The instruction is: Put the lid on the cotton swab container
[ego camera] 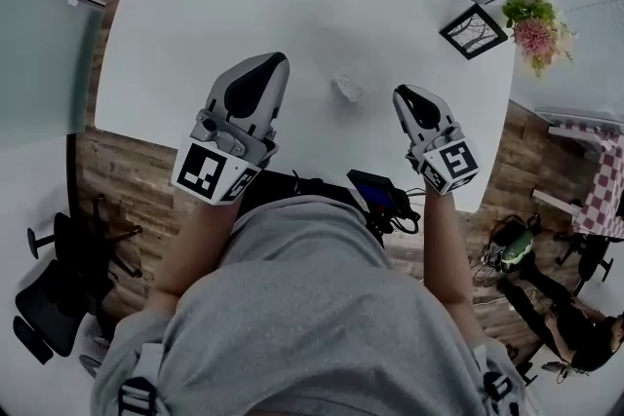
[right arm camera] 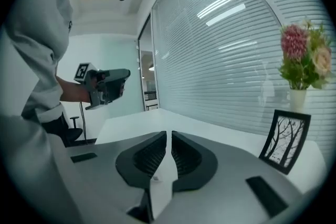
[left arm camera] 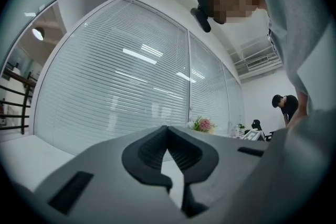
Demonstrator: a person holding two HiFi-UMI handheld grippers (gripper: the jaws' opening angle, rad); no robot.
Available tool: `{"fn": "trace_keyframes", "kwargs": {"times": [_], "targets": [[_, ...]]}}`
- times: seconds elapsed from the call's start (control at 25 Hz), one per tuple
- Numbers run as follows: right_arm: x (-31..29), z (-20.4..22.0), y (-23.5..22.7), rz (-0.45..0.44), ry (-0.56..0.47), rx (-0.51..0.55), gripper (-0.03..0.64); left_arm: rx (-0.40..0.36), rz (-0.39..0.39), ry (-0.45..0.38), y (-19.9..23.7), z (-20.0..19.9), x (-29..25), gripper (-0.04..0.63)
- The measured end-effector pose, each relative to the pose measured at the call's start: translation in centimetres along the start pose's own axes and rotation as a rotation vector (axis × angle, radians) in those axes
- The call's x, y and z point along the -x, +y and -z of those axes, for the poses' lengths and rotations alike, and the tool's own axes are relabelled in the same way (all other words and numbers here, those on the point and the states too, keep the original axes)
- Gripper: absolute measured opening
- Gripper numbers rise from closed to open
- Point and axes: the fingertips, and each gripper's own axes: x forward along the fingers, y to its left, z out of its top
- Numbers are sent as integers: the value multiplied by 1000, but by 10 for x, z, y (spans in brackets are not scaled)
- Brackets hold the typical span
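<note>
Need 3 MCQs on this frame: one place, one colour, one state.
1. Where on the white table is the small clear object?
A) between the left gripper and the right gripper
B) at the left edge
C) at the far edge

2. What colour is the picture frame?
A) red
B) black
C) yellow

3. How do the right gripper's fingers stand?
A) wide apart
B) shut on the object
C) shut, nothing between them

Key:
1 A: the head view shows it lying between the two grippers.
2 B: its border is dark in the head view and the right gripper view.
3 C: the right gripper view shows the fingers together, with only table beyond.
</note>
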Motion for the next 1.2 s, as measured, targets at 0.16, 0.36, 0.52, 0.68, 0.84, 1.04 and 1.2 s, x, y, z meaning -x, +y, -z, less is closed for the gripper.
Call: {"fn": "trace_keyframes", "kwargs": {"times": [0.16, 0.36, 0.52, 0.68, 0.84, 1.04, 1.2], "targets": [[-7, 28, 0, -15, 62, -13, 28, 0, -6, 9, 1, 4, -1, 0], [-16, 61, 6, -25, 127, -43, 30, 1, -3, 28, 0, 10, 2, 0], [-26, 89, 19, -77, 200, -75, 171, -1, -10, 38, 1, 14, 4, 0], [-37, 106, 29, -109, 248, -70, 199, -4, -18, 47, 1, 16, 6, 0], [-49, 114, 38, -142, 268, -70, 219, -8, -27, 55, 2, 17, 8, 0], [-62, 118, 45, -171, 278, -10, 224, -12, -34, 64, 4, 18, 12, 0], [-75, 121, 48, -187, 294, 41, 229, -18, -38, 70, 5, 19, 15, 0]]}}
